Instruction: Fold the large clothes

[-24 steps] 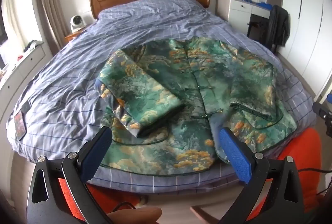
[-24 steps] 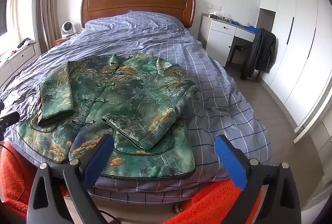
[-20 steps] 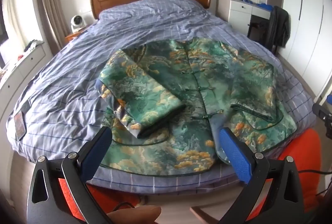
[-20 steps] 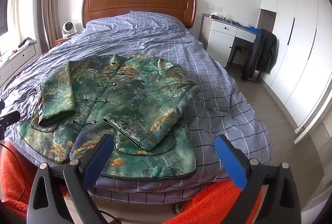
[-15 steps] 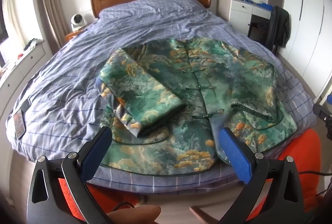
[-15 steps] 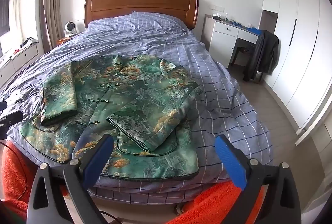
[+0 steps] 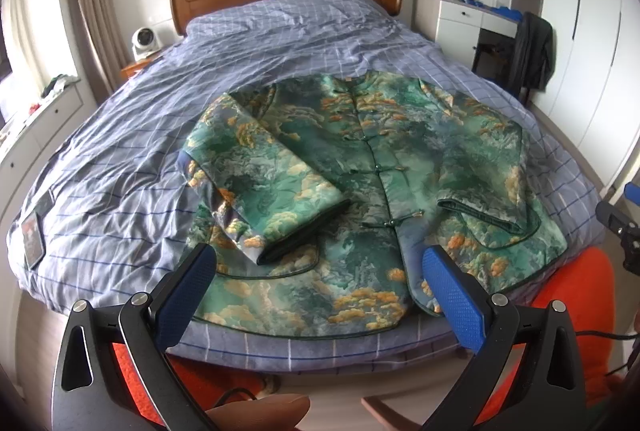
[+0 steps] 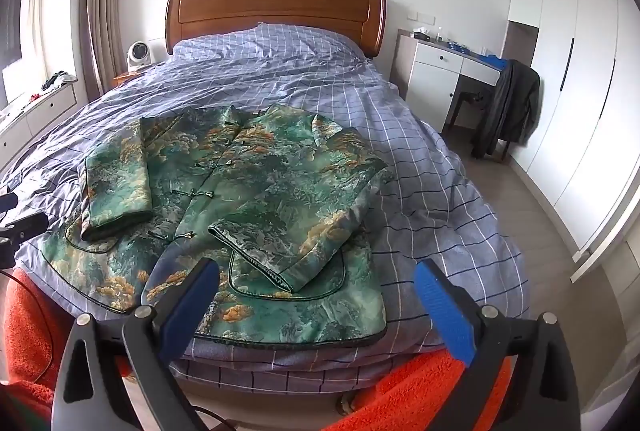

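From where I sit, the green patterned jacket (image 7: 380,167) lies face up, buttoned, across the foot end of the bed (image 7: 120,159), its hem near the bed's near edge; both sleeves are already folded in over the front, the left sleeve (image 7: 264,183) angled across the chest and the right sleeve (image 8: 296,227) lying down along its own side; I judge the first stage of the fold done. What is left, as I read it, is to bring the body over on itself, sides or hem to collar, into a compact stack; none of that shows yet. My left hand-held gripper (image 7: 320,283) hangs above the hem with its blue pads wide apart and nothing between them; my right hand-held gripper (image 8: 316,295) is likewise spread wide and empty, over the right corner of the hem; neither touches the cloth.
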A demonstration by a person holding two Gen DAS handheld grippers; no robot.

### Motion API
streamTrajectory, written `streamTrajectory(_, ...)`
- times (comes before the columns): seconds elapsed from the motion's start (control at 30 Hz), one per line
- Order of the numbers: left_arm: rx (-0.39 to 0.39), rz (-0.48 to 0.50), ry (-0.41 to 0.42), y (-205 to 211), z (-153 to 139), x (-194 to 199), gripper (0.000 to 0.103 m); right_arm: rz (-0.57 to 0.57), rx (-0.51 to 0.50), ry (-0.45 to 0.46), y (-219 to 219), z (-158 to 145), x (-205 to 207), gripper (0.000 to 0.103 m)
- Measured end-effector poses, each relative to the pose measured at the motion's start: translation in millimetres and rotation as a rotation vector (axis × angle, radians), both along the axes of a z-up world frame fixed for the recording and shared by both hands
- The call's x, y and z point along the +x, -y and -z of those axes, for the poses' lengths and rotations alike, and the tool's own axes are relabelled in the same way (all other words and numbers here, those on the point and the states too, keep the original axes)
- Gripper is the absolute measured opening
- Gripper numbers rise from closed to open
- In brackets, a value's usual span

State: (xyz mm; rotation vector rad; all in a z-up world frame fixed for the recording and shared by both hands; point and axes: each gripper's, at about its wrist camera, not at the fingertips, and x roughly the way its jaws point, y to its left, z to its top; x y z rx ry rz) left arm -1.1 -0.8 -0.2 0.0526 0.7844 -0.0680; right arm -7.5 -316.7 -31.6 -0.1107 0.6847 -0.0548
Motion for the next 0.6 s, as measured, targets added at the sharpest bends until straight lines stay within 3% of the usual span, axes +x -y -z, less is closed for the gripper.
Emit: streamTrajectory(0.6,-0.004,0.004,0.000,1.8,1.4,-0.5,0.103,-0.009,0.004,-0.007,-2.0,2.4,0.8,0.100)
